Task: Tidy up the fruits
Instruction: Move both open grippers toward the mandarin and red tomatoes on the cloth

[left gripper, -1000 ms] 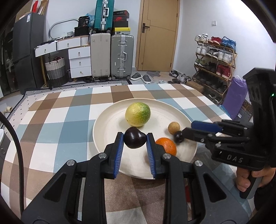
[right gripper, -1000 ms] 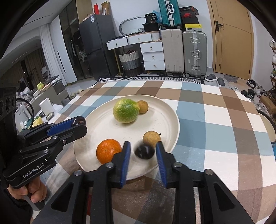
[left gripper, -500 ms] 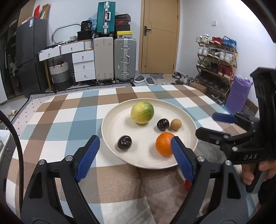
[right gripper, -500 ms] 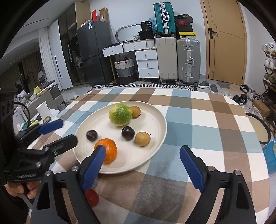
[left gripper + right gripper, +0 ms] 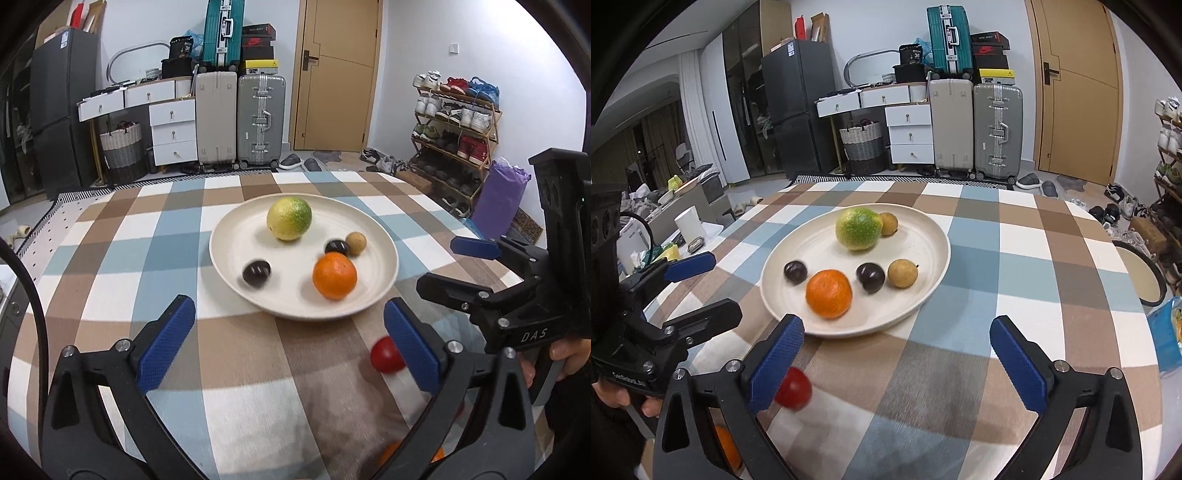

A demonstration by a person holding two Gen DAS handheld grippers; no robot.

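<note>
Both dark plums now lie on the cream plate (image 5: 934, 236): one (image 5: 795, 272) at its left side, the other (image 5: 870, 277) between the orange (image 5: 829, 293) and a small tan fruit (image 5: 903, 273). A green-yellow citrus (image 5: 857, 228) and a second tan fruit (image 5: 888, 223) sit toward the far rim.

The left hand-held gripper (image 5: 284, 341) and the right hand-held gripper (image 5: 899, 360) have just been opening; each now stands spread wide with nothing between its pads, hovering short of the plate's near rim.

Judged step: release done, next pick pending. A red fruit (image 5: 794, 387) lies loose on the counter (image 5: 1015, 258) just beside the right unit's left pad, and another orange (image 5: 727, 448) shows low between the tools. The next move likely calls for lowering over the red fruit and closing gently, since it may roll.

The counter wears a blue, brown and white checked cloth. Behind stand suitcases (image 5: 975, 125), white drawers, a dark fridge, a wooden door and a shoe rack (image 5: 454, 136).
</note>
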